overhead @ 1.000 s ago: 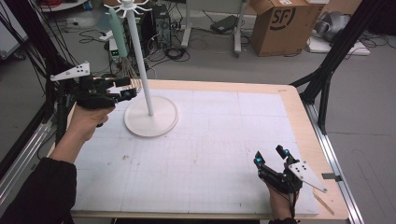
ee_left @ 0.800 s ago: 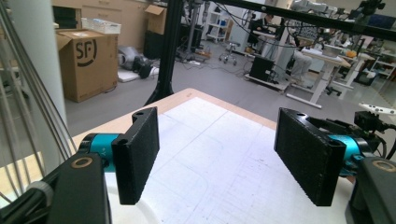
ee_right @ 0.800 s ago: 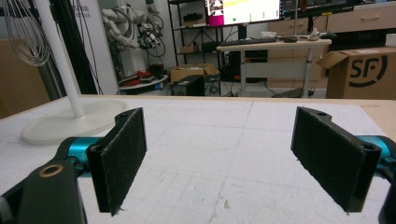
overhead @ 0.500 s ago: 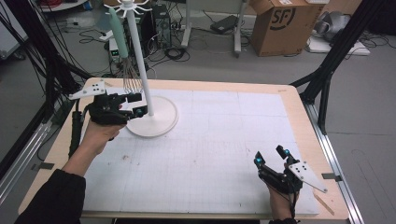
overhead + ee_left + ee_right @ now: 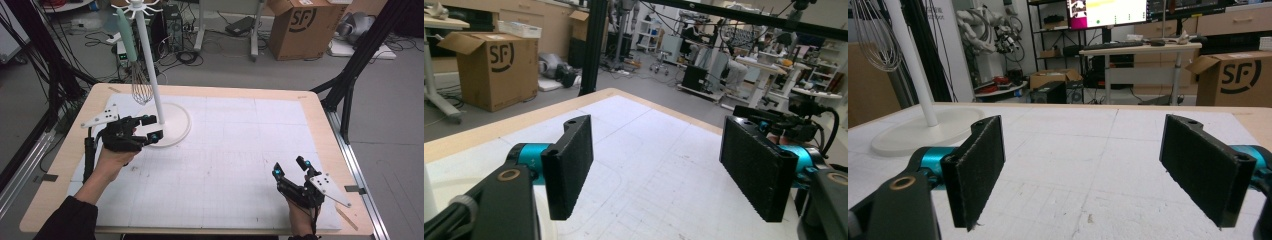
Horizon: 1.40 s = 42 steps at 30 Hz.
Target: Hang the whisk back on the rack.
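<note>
A white hook stand [image 5: 150, 75] rises from its round base [image 5: 176, 125] at the back left of the table. From one hook hangs a wire whisk [image 5: 141, 87] with a pale green handle. My left gripper [image 5: 154, 127] is open just in front of the base, its jaws pointing right with nothing between them [image 5: 664, 170]. Near the front right corner my right gripper [image 5: 289, 167] is open and holds nothing [image 5: 1083, 170]. The right gripper view looks across the mat at the stand [image 5: 913, 65] and the whisk [image 5: 875, 35].
A white gridded mat [image 5: 240, 150] covers the table inside a wooden border [image 5: 320, 130]. Behind the table on the floor are a cardboard box [image 5: 300, 25], cables and black frame legs [image 5: 350, 75].
My left gripper has come back from beside the stand's pole, toward the person and a little right, to the front of the base. The right gripper has stayed put.
</note>
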### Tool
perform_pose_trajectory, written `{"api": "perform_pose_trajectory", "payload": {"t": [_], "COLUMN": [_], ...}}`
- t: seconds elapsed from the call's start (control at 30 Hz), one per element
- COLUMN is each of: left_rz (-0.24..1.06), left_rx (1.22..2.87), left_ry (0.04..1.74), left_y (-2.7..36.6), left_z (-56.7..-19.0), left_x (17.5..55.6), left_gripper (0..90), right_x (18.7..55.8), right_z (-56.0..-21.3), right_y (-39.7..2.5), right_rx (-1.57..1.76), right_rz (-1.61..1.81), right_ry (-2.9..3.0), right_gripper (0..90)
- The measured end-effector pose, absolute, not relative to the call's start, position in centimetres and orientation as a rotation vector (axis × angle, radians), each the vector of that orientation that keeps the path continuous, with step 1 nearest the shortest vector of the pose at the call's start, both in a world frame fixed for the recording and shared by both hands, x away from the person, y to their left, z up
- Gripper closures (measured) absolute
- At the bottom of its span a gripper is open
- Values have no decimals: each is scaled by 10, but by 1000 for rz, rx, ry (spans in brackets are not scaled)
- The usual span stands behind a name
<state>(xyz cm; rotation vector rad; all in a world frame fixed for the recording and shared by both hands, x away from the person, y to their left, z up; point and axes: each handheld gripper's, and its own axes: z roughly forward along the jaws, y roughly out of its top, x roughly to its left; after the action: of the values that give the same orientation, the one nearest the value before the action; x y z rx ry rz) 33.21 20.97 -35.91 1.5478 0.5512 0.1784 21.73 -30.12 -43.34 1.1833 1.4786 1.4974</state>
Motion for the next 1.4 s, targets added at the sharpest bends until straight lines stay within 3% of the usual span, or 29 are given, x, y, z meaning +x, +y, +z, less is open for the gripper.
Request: {"api": "perform_pose_trajectory", "payload": {"t": [0.63, 1.4], "left_rz": [336, 396], "left_rx": [1558, 1533], "left_ry": [526, 579], "left_y": [186, 187], "left_z": [-396, -434], "left_x": [287, 277], "left_gripper": [203, 194], "right_x": [218, 224], "right_z": [-433, -434], "right_y": [-299, -292], "right_rx": [1178, 1160], "right_rz": [1518, 1548], "right_ry": [1499, 1570], "right_gripper": [173, 167]}}
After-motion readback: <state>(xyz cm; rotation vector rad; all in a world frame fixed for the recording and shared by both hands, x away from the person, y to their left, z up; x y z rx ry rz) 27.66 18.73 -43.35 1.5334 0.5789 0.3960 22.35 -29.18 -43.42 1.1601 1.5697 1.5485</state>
